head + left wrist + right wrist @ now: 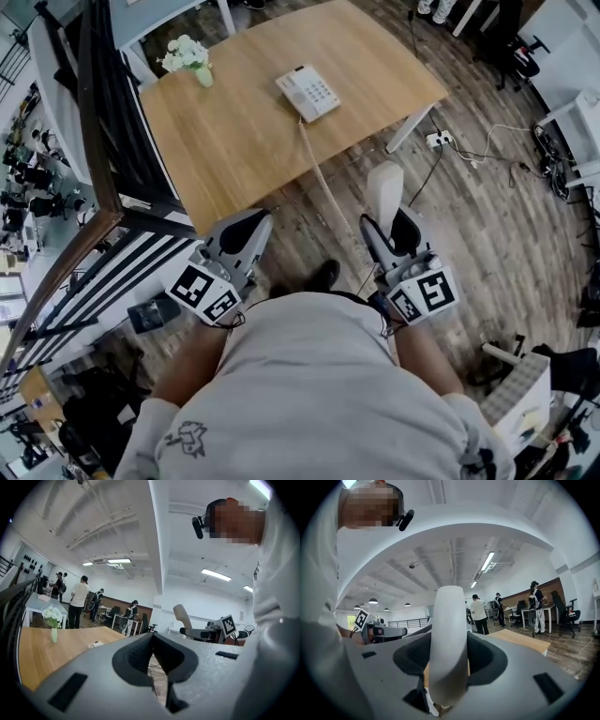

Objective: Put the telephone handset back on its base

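Now — handset [384, 187] btw right gripper [392, 230] fingers [487, 658] — base [308, 92] on table [234, 141]

Bare tabletop [244, 131] surrounds the telephone base [308, 92]; only the flower vase [203, 75] stands well aside.

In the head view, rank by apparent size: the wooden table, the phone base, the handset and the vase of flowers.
1. wooden table
2. phone base and handset: about alike; the handset is nearer the camera, so unranked
3. vase of flowers
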{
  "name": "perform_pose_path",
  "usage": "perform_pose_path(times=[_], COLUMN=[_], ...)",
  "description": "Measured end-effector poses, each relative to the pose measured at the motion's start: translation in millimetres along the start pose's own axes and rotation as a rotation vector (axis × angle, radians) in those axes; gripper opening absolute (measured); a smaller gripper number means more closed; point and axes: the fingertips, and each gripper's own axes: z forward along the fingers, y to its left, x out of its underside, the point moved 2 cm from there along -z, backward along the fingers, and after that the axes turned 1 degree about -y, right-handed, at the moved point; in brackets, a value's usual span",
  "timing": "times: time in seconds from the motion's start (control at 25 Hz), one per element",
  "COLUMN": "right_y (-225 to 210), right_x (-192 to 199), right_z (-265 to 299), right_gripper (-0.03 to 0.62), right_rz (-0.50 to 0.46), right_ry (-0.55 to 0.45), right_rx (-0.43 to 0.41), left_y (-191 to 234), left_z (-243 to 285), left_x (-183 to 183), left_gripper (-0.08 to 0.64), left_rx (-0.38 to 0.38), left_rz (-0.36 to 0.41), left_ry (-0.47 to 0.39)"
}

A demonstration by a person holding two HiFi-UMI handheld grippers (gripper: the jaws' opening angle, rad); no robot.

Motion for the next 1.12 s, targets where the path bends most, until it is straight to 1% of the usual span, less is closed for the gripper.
perform_pose_path(times=[0.28,0.56,0.68,0.84,1.12], right_y=[-43,-72,-79,-91,-105], right_x=[-1,-3,-5,-8,-10], right_z=[-1,3,12,28,80], right_gripper=[0.219,0.221,0.221,0.221,0.221], right_rz=[0.014,0.010,0.004,-0.008,-0.032], right_ry=[0.011,0.033,0.043,0.058,0.101], right_rx=[-0.024,-0.027,-0.025,-0.019,-0.014], left_y=[-1,-2,8,23,74], left_z=[53,84,89,98,109], left_x=[3,5,2,-4,-14], left_gripper=[0.006,0.006,0.006,0.006,0.006], left_rx=[-0.018,-0.010,-0.026,-0.029,-0.035], left_rz=[-0.003,-0.010,-0.014,-0.008,-0.025], left_ry=[-0.003,0.009,0.008,-0.002,-0.020])
